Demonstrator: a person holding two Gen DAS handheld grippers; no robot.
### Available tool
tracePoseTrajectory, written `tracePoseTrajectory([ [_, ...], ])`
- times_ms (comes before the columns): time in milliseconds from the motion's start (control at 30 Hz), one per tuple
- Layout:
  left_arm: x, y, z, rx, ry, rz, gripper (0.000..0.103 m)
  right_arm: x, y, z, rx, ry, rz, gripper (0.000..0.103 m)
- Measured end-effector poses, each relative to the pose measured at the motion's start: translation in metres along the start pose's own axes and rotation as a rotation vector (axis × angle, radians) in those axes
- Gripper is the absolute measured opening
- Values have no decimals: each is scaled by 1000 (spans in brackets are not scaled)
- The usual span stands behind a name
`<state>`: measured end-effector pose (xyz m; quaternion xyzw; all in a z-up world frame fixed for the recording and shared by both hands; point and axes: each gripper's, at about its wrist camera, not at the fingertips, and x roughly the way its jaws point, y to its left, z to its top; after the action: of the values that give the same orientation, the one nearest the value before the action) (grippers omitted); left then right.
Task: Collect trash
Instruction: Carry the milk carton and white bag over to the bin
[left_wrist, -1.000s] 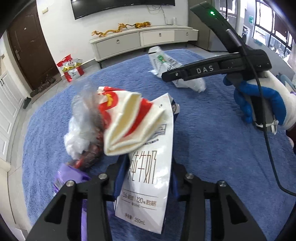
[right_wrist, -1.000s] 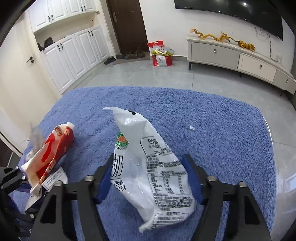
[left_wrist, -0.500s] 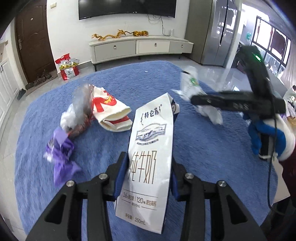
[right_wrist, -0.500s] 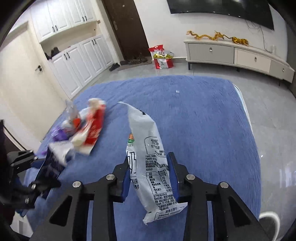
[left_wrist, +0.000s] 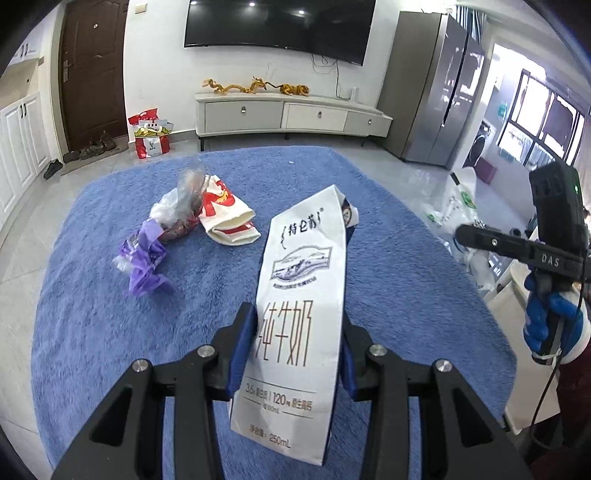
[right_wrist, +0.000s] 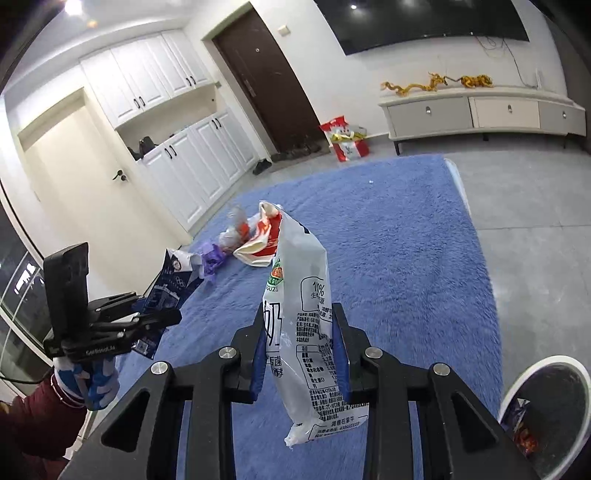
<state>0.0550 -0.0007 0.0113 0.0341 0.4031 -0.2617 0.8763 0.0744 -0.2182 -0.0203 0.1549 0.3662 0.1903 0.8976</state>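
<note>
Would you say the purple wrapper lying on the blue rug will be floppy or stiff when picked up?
Probably floppy: the purple wrapper is crumpled into loose folds. It looks thin and empty, so likely very light. It lies flat on the rug, so rolling seems unlikely.

I see a white TV cabinet (left_wrist: 291, 116) against the wall. Above it hangs a television (left_wrist: 277, 26); left of it stands a dark door (left_wrist: 90, 74).

Hidden and cut-off parts

Your trash bin (right_wrist: 546, 410) is cut by the right wrist view's lower right edge; its contents are too dark to identify. The milk carton (left_wrist: 299, 332) covers your left gripper's inner pads, and the clear wrapper (left_wrist: 184, 192) blurs.
</note>
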Motion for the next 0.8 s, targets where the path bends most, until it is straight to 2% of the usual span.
tracePoseTrajectory([
  [267, -25, 3, -14, -38, -19, -23, 39, -24, 1, -13, 7, -37, 2, 31],
  [467, -22, -9, -18, -26, -7, -28, 39, -44, -18, -23, 46, -76, -46, 31],
  [633, -2, -27, -18, -14, 35, -63, 39, -76, -55, -38, 130, -137, -122, 31],
  [800, 24, -62, -15, 30, 89, -105, 39, -109, -97, -57, 224, -181, -210, 31],
])
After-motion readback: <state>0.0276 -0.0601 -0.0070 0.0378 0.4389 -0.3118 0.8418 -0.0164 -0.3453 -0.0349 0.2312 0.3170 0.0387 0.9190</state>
